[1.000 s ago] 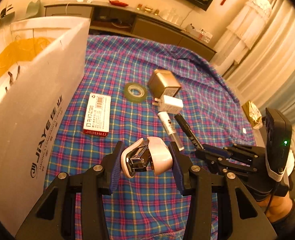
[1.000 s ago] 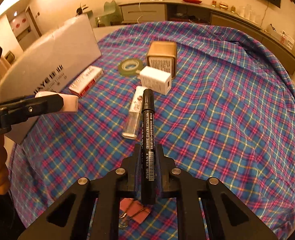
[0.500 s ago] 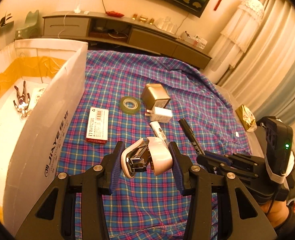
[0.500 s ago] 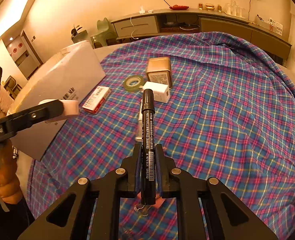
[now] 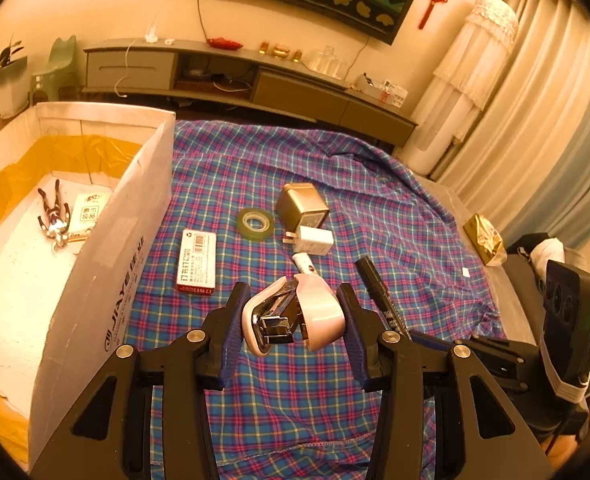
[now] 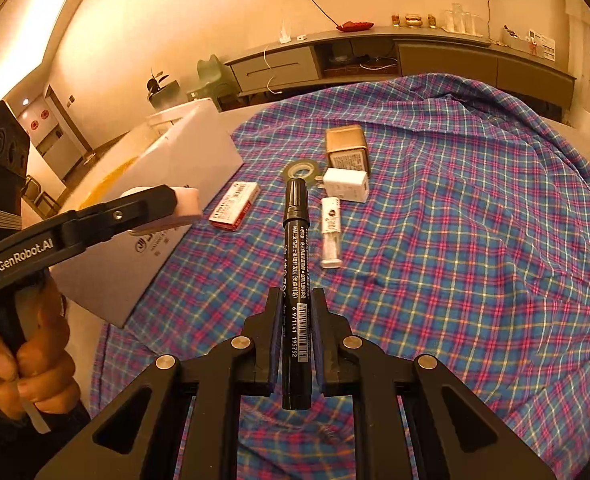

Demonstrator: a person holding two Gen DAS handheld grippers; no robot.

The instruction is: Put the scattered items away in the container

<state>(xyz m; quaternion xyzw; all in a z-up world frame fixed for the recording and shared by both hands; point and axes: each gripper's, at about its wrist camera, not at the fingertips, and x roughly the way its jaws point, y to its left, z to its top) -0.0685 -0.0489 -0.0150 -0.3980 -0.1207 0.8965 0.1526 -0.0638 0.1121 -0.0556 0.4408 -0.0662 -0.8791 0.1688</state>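
Overhead, we hold two tools above a surface draped in a blue-and-pink checked cloth (image 5: 375, 184). Our left hand-held gripper (image 5: 293, 314) pinches a pale pink stapler (image 5: 295, 316) between its blue pads, the stapler's metal mouth turned back toward the camera and clear of the cloth. Our right hand-held gripper (image 6: 295, 320) is pressed tight on a black marker (image 6: 295, 264), which points forward and away from us, its cap end out in front of the fingers and its barcode end sticking back behind them. In the right wrist view our left hand (image 6: 27, 364) is wrapped around the handle of its tool at the frame's left edge. To the left stands the container, a white cardboard box (image 5: 107, 272) lined with yellow tape; a small figurine (image 5: 53, 216) and a white packet (image 5: 89, 210) lie on its floor. Scattered on the cloth we see a red-and-white box of staples (image 5: 197, 262) just beside the container wall, a roll of clear tape (image 5: 255, 224), a gold tin (image 5: 301, 206) lying on its side, a white plug charger (image 5: 313, 240) touching the tin, and a small white tube (image 6: 331, 232) near the charger. A gold foil packet (image 5: 485, 238) sits off at the cloth's right edge, well apart from the rest.
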